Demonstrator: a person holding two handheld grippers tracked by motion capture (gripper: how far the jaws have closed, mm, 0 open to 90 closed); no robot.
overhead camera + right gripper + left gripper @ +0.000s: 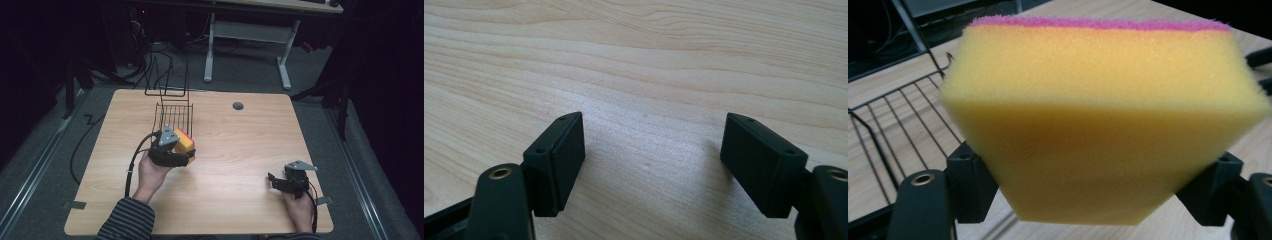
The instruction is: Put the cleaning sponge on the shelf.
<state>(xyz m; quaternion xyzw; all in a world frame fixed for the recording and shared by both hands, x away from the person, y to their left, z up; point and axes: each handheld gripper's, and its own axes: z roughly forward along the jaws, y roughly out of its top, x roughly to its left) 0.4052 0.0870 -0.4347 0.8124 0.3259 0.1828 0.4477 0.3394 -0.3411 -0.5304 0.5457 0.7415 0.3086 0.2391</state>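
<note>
Yellow sponge (1103,125), pink-topped, clamped between left gripper (172,150) pads, held above table (240,150) just beside wire rack (175,117), toward left edge. Right gripper (651,160) spread wide, nothing between pads, resting near front right corner.
</note>
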